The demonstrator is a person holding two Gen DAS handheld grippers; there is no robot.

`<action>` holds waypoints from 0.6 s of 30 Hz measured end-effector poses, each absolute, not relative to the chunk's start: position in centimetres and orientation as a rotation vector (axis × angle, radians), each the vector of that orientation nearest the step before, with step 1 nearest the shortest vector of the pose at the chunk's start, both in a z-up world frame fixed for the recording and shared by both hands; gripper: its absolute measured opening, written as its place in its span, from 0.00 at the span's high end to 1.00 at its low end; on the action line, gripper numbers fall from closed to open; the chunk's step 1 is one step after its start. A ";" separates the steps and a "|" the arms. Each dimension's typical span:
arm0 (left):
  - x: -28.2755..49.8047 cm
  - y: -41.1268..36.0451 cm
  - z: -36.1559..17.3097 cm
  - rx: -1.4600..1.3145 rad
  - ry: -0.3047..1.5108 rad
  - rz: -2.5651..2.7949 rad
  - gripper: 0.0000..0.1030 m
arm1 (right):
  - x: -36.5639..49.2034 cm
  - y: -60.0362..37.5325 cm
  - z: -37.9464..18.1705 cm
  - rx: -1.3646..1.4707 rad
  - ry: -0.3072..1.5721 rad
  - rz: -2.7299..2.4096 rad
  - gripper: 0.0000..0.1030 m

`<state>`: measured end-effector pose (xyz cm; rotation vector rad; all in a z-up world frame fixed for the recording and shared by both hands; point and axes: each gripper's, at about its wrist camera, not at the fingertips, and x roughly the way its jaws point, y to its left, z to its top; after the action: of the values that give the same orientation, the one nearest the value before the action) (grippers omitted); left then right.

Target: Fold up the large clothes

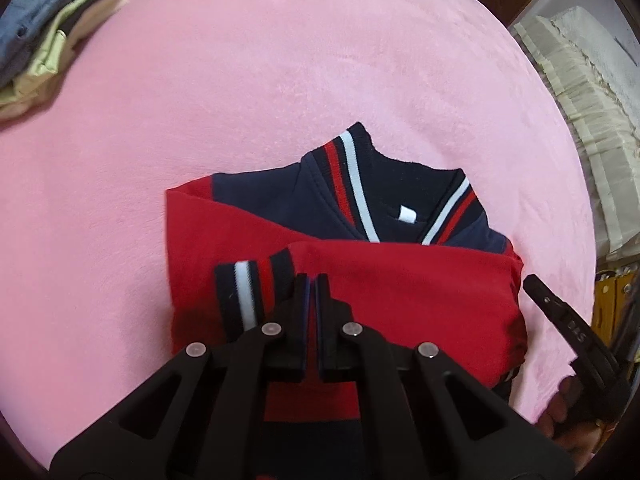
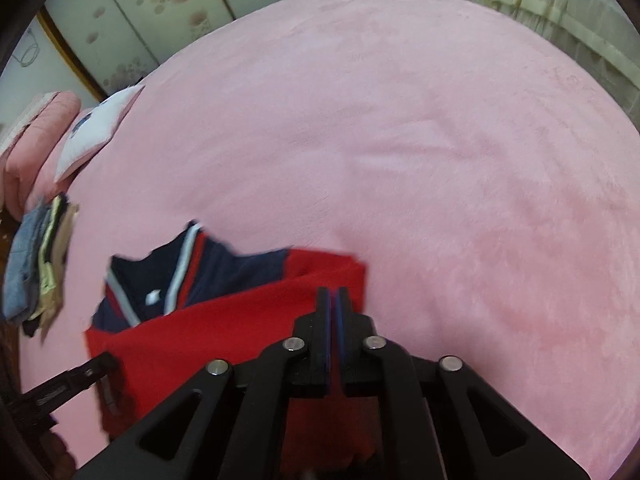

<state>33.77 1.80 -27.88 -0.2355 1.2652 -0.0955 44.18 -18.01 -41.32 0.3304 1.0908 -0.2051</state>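
Red and navy jacket (image 1: pixel 360 280) half folded on the pink bed (image 1: pixel 280 80)
Both the left gripper (image 1: pixel 311 280) and right gripper (image 2: pixel 333 294) look clenched with nothing between them; only the left view catches the striped cuff (image 1: pixel 248 292), while the right view shows a white pillow (image 2: pixel 96 132)

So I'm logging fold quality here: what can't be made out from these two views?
- Jacket hem: left wrist view, hidden under the left tongs.
- Whether either tongs pinch fabric: tips overlap the cloth.
- Jacket's near edge: right wrist view, blurred, covered by the right tongs.
- Folded pile: cut off by the frame edge.
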 end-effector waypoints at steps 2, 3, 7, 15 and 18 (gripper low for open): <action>32.9 1.9 -27.3 -0.188 1.260 -0.086 1.00 | 43.2 -17.2 -40.3 0.319 1.106 -0.191 0.91; 32.5 2.0 -27.0 -0.168 1.261 -0.085 0.99 | 42.7 -16.6 -39.8 0.311 1.108 -0.192 0.87; 30.3 2.6 -26.9 -0.115 1.317 -0.073 0.74 | 39.1 -13.6 -38.6 0.299 1.127 -0.193 0.62; 24.4 4.3 -25.3 -0.101 1.332 -0.089 0.47 | 29.8 -7.8 -39.4 0.287 1.227 -0.206 0.20; 22.2 4.5 -23.9 -0.079 1.328 -0.099 0.46 | 27.7 -5.5 -39.1 0.244 1.263 -0.168 0.19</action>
<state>22.16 4.52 -23.90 -0.0786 1.3276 -0.0989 27.66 -5.53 -39.14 0.2436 1.2627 -0.1682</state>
